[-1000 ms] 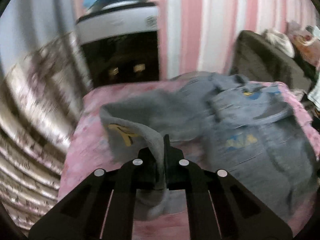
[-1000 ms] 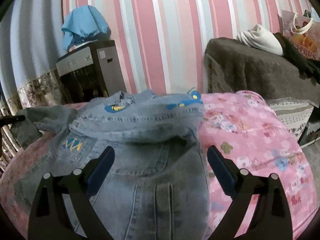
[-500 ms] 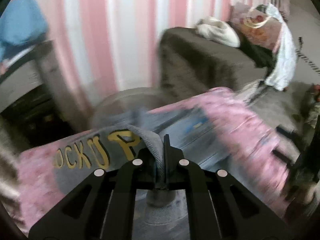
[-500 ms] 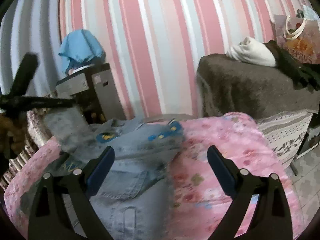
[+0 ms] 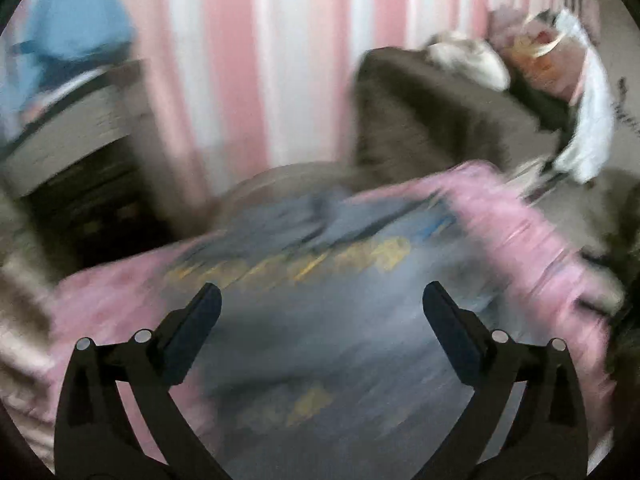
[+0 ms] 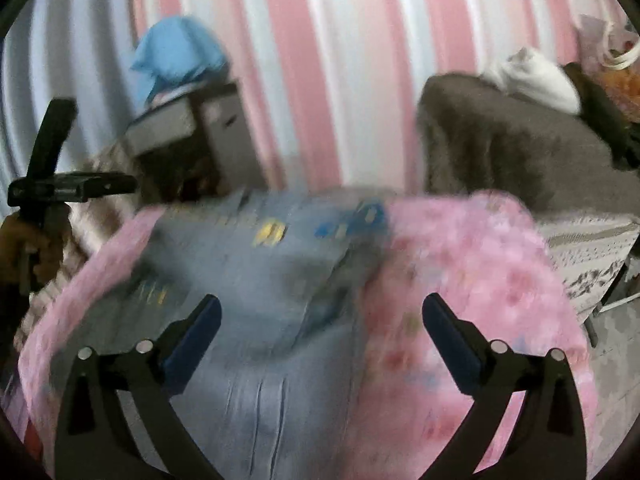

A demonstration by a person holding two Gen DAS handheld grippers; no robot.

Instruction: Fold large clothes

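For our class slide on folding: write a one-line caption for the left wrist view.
Open left gripper above a denim jacket on a pink bedspread.

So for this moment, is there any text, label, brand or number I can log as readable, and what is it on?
Nothing is readable in either view.
Yellow lettering on the denim jacket: motion-blurred, unreadable.
Yellow and blue patches near the jacket's collar: blurred, no letters discernible.
Yellow marks on the jacket's chest: blurred, unreadable.
Printed gift bag on the brown sofa: print too blurred to read.
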